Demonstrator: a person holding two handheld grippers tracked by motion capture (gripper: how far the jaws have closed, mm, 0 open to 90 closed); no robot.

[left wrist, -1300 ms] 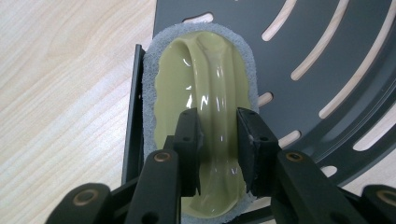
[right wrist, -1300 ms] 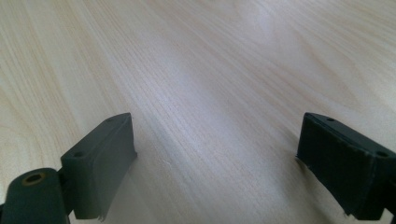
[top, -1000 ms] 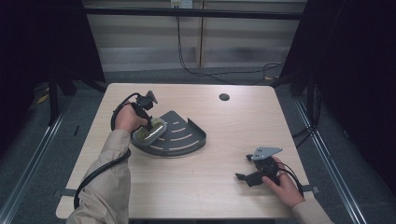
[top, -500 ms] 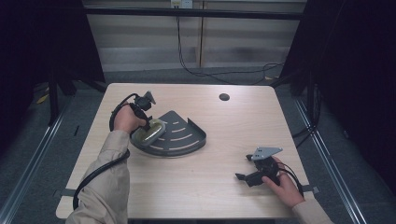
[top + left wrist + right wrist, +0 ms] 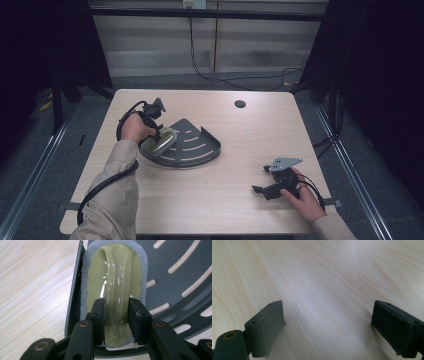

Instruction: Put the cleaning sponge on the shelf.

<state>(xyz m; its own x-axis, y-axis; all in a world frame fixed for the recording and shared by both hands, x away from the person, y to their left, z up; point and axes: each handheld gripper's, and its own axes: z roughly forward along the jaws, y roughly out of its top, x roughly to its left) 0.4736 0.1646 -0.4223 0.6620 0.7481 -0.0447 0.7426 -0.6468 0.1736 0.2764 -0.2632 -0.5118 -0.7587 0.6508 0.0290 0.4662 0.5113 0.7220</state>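
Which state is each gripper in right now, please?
Left gripper: jaws just easing open, pads still on the scrubber's handle.
Right gripper: open, holding nothing.

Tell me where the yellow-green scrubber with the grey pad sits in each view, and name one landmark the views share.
High view: the scrubber lies left of centre, at the left end of the dark slotted tray, under the left gripper.
Left gripper view: it runs from top centre down between the black jaws, which flank its raised handle.
Right gripper view: not in it; bare wood and open jaws.
Shared landmark: the slotted tray, beside the scrubber in the high and left gripper views.
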